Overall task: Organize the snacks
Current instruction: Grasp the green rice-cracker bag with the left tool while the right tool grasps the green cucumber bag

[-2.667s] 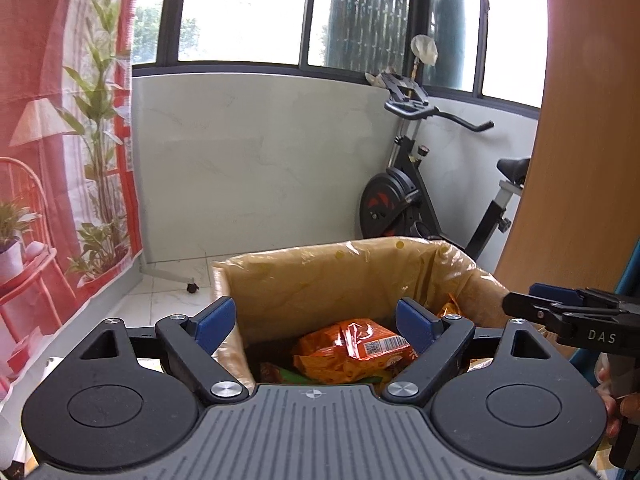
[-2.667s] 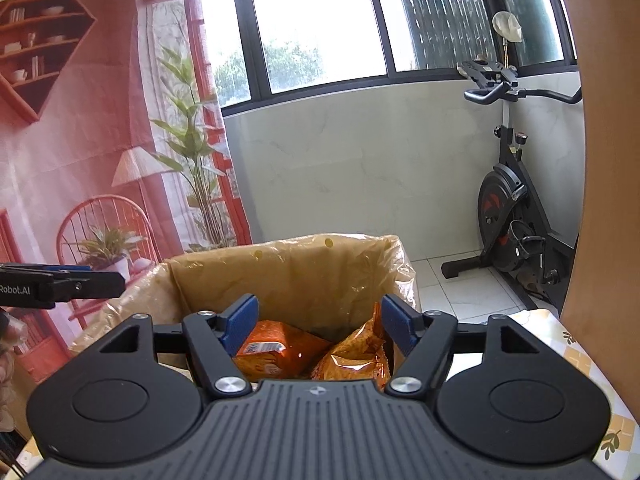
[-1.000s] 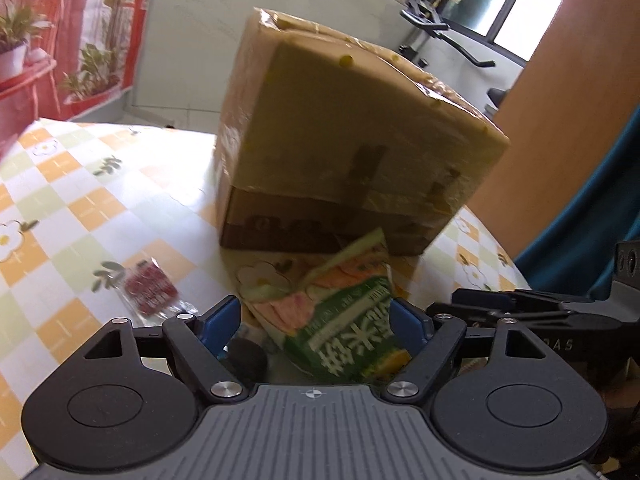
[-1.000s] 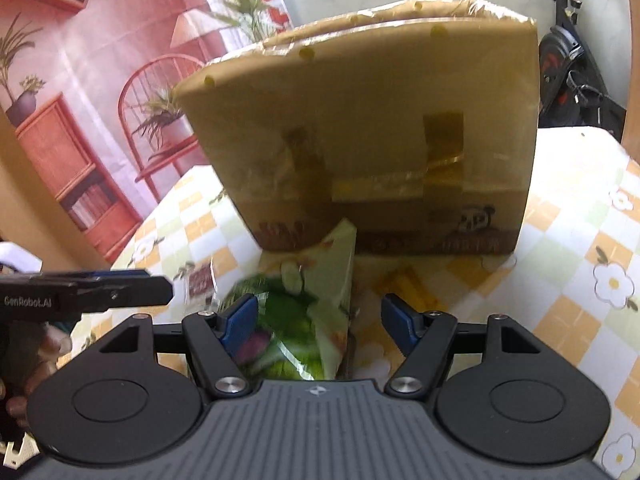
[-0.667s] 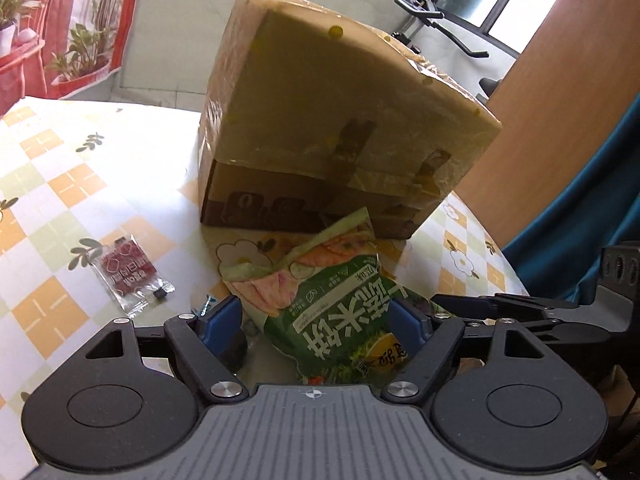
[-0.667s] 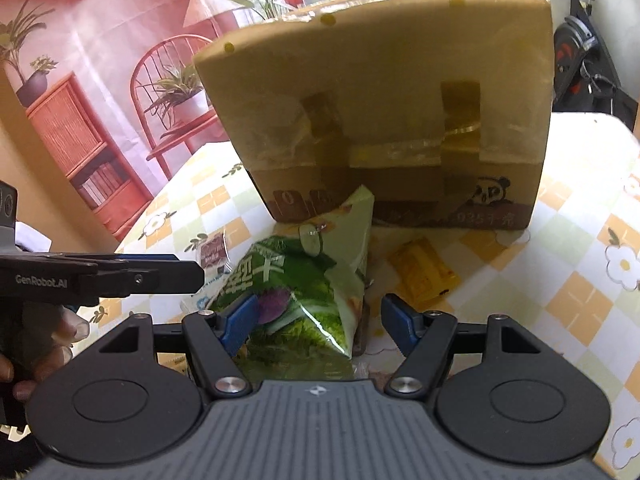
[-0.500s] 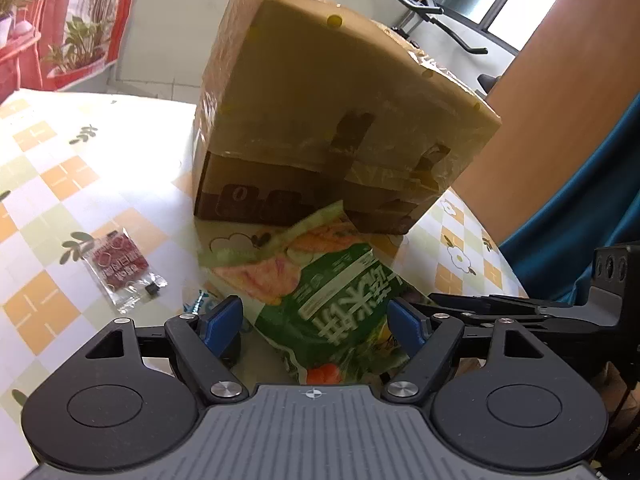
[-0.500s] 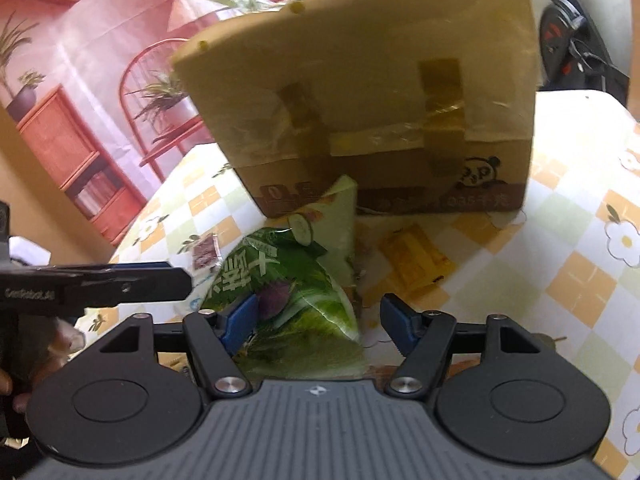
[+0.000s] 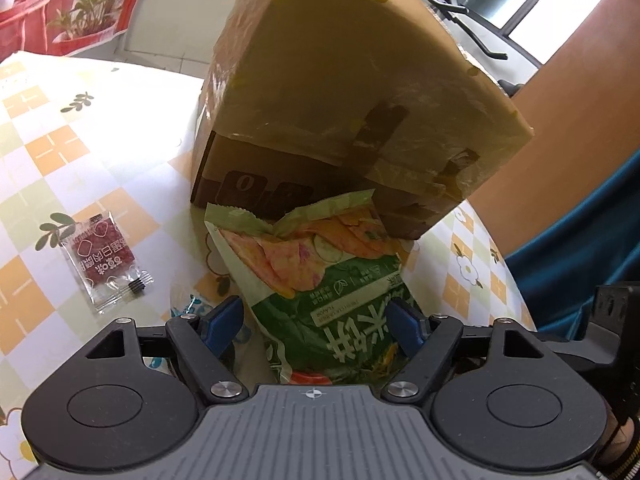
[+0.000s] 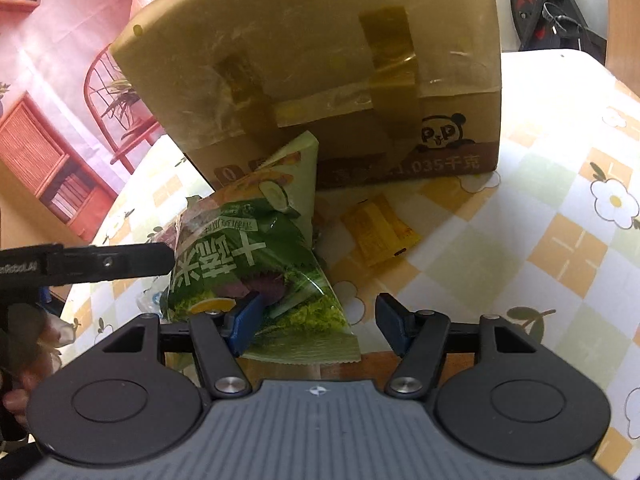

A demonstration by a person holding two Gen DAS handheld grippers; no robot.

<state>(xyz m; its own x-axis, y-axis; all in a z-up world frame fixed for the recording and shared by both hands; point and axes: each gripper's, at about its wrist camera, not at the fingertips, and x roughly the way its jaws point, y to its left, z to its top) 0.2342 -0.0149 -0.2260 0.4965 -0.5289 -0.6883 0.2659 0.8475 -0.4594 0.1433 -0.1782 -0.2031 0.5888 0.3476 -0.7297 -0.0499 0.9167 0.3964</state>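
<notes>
A green snack bag (image 9: 344,280) stands on the table, leaning on the front of a tall cardboard box (image 9: 340,100) wrapped in plastic film. My left gripper (image 9: 312,326) is low around the bag's bottom end. Its right pad touches the bag, and a gap shows at the left pad. In the right wrist view the same bag (image 10: 248,256) lies across the left pad of my right gripper (image 10: 320,320). That gripper's right pad is well off the bag, so its jaws stand open. A left gripper finger (image 10: 108,264) reaches the bag's side there.
A red sachet (image 9: 104,258) lies on the checked tablecloth (image 9: 60,140) left of the bag. A yellow sachet (image 10: 378,232) lies in front of the box (image 10: 320,80). A small clear wrapper (image 9: 188,308) sits by the left pad. An exercise bike (image 10: 548,4) stands behind.
Both grippers came down from over the box's open top to the table in front of it. Over the last second they sank and closed in around the green bag.
</notes>
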